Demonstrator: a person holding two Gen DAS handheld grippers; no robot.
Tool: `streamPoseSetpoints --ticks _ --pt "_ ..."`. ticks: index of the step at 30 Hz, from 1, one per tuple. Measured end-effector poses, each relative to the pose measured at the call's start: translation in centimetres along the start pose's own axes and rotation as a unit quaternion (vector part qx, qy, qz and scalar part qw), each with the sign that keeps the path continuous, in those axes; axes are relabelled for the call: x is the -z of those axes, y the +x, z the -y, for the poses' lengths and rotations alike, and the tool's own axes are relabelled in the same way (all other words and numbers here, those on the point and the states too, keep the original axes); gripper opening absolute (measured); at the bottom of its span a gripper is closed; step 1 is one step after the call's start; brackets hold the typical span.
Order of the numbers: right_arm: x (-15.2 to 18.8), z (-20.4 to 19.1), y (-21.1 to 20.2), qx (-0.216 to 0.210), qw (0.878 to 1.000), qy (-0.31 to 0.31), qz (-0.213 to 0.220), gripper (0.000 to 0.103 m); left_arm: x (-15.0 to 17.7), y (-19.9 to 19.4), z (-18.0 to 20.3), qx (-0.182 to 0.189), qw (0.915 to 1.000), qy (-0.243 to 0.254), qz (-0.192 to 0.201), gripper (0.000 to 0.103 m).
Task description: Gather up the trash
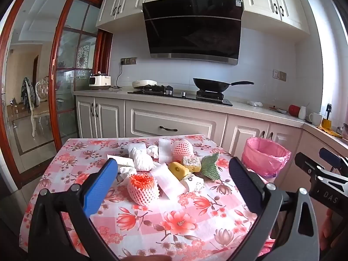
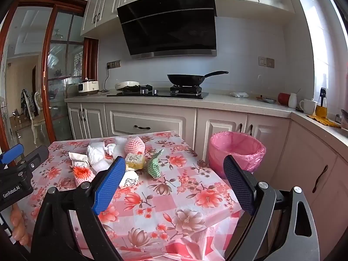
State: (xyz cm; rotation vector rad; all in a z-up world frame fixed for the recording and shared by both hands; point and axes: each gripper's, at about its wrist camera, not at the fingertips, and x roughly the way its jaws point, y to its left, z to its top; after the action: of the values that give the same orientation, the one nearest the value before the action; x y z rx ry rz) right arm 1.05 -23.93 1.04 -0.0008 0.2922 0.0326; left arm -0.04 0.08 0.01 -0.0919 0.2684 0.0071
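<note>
Lying beyond spread fingers (image 1: 102,187): trash (image 1: 165,165).

Ahead of the left gripper (image 1: 171,178), a pile of trash (image 1: 165,165) is heaped on the table (image 1: 165,221). A lined bin (image 1: 264,156) is placed beyond the table's right edge, ahead of the right gripper (image 2: 174,181). Behind both, a counter (image 2: 217,103) is set, with a wok (image 2: 184,78) on its stove (image 2: 156,93).
</note>
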Motion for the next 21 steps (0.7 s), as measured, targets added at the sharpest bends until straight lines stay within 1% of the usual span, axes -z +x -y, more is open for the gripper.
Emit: streamPoseSetpoints --ticks 9,12,21 --pt "-0.17 0.12 -0.25 0.000 1.000 0.000 -0.001 0.086 0.01 -0.01 0.05 -0.002 1.0000 0.003 -0.001 0.099" --pt "0.06 -0.15 -0.34 0.001 1.000 -0.005 0.005 0.086 0.02 0.06 0.07 -0.001 1.0000 0.004 -0.001 0.099" --pt "-0.27 0.20 0.22 0.000 1.000 0.005 -0.012 0.086 0.15 0.42 0.05 0.001 1.0000 0.005 -0.007 0.099"
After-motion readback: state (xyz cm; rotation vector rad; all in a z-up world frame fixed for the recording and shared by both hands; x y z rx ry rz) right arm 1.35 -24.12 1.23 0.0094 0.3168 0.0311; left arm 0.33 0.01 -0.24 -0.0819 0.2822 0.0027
